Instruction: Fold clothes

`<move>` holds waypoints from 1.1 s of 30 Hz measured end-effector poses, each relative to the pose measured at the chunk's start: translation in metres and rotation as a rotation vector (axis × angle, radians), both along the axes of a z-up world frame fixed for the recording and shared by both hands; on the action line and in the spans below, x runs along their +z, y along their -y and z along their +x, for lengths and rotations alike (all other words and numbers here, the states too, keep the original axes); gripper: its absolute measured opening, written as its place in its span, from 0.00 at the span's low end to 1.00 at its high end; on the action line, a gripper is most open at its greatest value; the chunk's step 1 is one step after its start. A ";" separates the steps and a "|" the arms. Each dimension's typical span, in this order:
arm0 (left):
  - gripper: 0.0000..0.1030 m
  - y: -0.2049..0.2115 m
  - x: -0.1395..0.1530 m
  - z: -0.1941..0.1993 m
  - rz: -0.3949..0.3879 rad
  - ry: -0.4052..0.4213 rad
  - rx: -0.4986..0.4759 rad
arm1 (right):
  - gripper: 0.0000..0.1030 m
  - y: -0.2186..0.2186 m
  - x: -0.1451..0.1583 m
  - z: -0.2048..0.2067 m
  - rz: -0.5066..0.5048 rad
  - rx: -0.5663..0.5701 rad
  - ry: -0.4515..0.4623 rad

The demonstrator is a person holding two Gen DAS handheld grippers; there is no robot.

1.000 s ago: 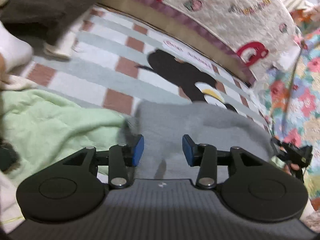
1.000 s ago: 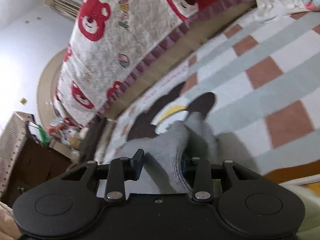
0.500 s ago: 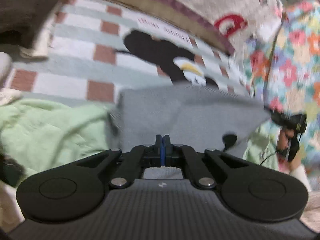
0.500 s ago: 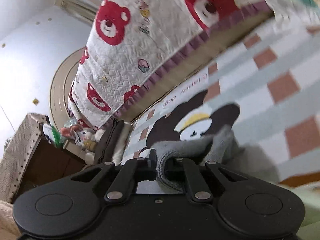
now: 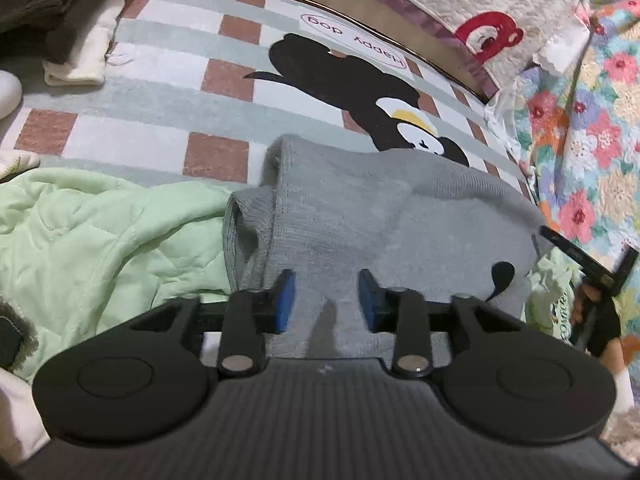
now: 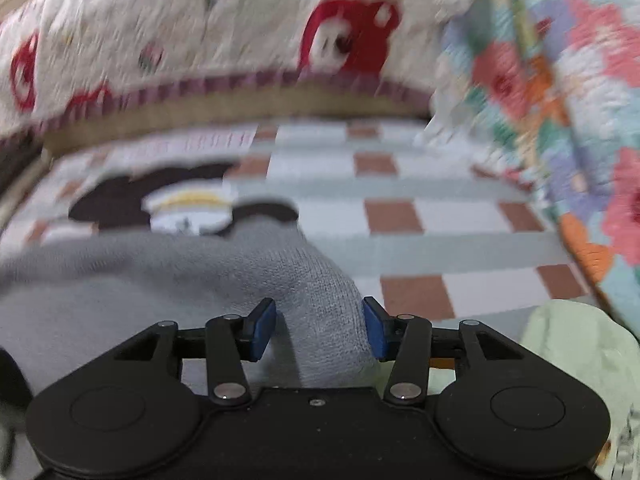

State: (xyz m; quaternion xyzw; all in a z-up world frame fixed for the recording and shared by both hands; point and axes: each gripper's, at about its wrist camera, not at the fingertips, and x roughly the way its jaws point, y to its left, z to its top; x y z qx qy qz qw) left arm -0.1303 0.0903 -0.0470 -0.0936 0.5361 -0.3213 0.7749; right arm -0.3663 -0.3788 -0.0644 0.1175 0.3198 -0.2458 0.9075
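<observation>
A grey knit garment [image 5: 384, 216] lies folded on the checkered bed sheet [image 5: 160, 92], its doubled edge at the left. My left gripper [image 5: 326, 300] is open just above its near edge, blue pads apart, holding nothing. In the right wrist view the same grey garment [image 6: 240, 272] bulges up between the pads of my right gripper [image 6: 320, 332], which is open around the fold without pinching it. The right gripper also shows at the right edge of the left wrist view [image 5: 592, 268].
A light green quilted blanket [image 5: 96, 232] lies at the left of the garment. A dark folded garment on a cream one [image 5: 60, 12] sits far left. A bear-print quilt [image 5: 460, 4] and a floral cover [image 5: 592, 120] border the bed.
Both grippers were shut on the grey garment half a second ago and have now opened, letting it go. The garment has dropped flat onto the sheet. The right view swung to face the bed.
</observation>
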 end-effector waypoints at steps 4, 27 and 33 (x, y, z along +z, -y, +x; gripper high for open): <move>0.44 0.001 -0.013 -0.004 -0.010 -0.025 0.029 | 0.52 -0.044 0.024 -0.008 -0.081 0.160 0.095; 0.08 0.016 0.007 -0.033 -0.089 0.152 -0.158 | 0.13 0.059 -0.045 -0.039 0.412 0.191 0.400; 0.12 0.031 -0.009 -0.028 0.035 0.198 -0.116 | 0.16 0.058 -0.046 -0.052 0.489 0.261 0.502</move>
